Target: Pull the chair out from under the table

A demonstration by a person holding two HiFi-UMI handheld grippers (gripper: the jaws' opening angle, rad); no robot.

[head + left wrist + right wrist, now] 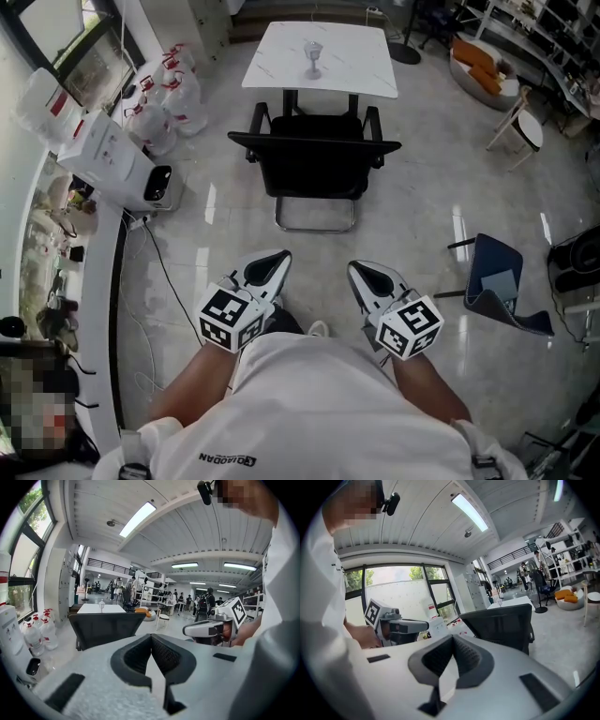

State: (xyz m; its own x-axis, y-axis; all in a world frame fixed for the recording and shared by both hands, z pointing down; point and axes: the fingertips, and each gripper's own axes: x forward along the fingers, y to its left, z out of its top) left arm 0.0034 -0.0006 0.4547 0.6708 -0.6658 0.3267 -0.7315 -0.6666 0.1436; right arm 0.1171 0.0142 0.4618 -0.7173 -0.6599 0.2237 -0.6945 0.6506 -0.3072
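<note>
The black chair (pixel 314 155) sits tucked against the near edge of the white table (pixel 281 56). Bare floor (pixel 314 248) lies open between it and the left gripper (pixel 275 258) and right gripper (pixel 360 270), both closed on nothing. The shirt lettering (pixel 227 458) reads unclear.

Black chair (pixel 314 159); white, faintly grey-veined table (pixel 354 67) at twelve o'clock. Left gripper (pixel 278 261) and right gripper (pixel 361 274): white and black, with black-and-white square markers. Orange cushions (pixel 478 58) at two o'clock.
</note>
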